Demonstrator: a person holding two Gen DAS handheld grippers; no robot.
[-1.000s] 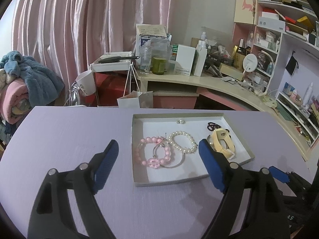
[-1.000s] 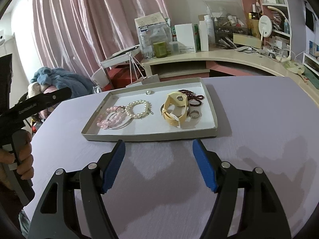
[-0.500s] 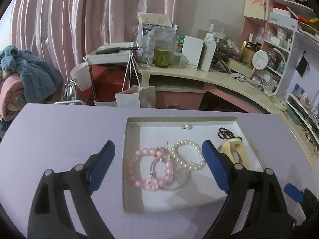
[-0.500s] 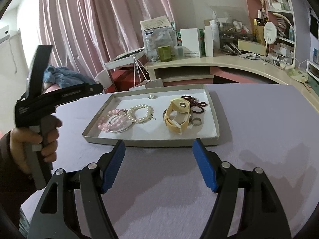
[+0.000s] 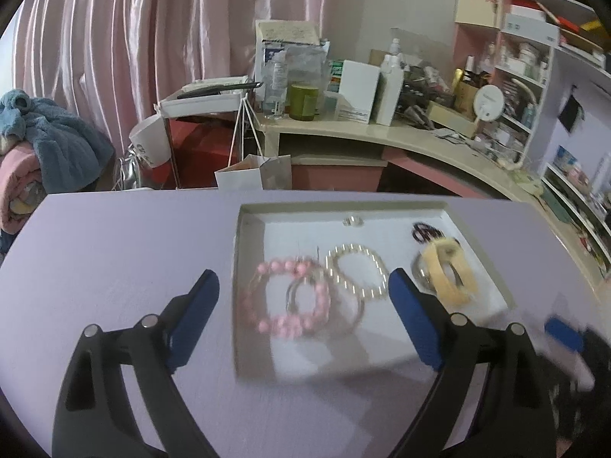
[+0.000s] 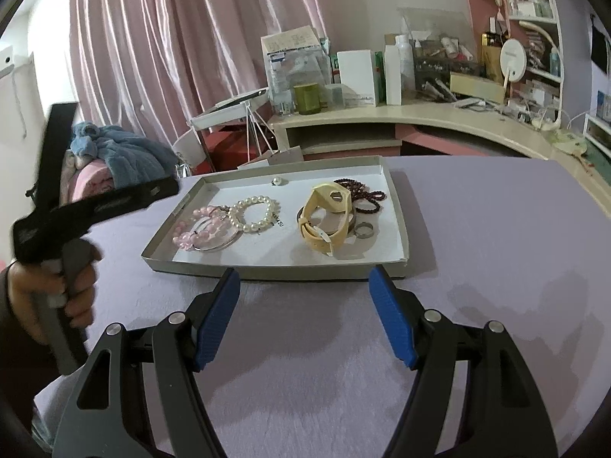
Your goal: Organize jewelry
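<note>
A shallow grey tray [image 6: 399, 206] [image 5: 237, 267] on the lilac table holds a pink bead bracelet [image 6: 191, 225] [image 5: 286, 294], a silver bangle [image 5: 355, 316], a pearl bracelet [image 6: 254, 213] [image 5: 355, 273], a yellow watch [image 6: 328, 217] [image 5: 450, 271], a dark red bead string [image 6: 362, 192] [image 5: 425, 233], a silver ring [image 6: 362, 230] and a small pearl stud [image 6: 277, 181] [image 5: 353, 221]. My left gripper [image 5: 303, 286] is open, raised above the tray's left part. My right gripper [image 6: 303, 286] is open and empty, just before the tray's near rim.
The left gripper's body and the hand holding it [image 6: 72, 213] show at the left of the right wrist view. Behind the table stand a cluttered curved desk [image 6: 420, 114], shelves [image 5: 534, 57], pink curtains and a pile of blankets [image 5: 42, 145].
My left gripper has risen and moved forward over the tray; its view is blurred by motion. My right gripper has edged closer to the tray's near rim. Both stay open.
</note>
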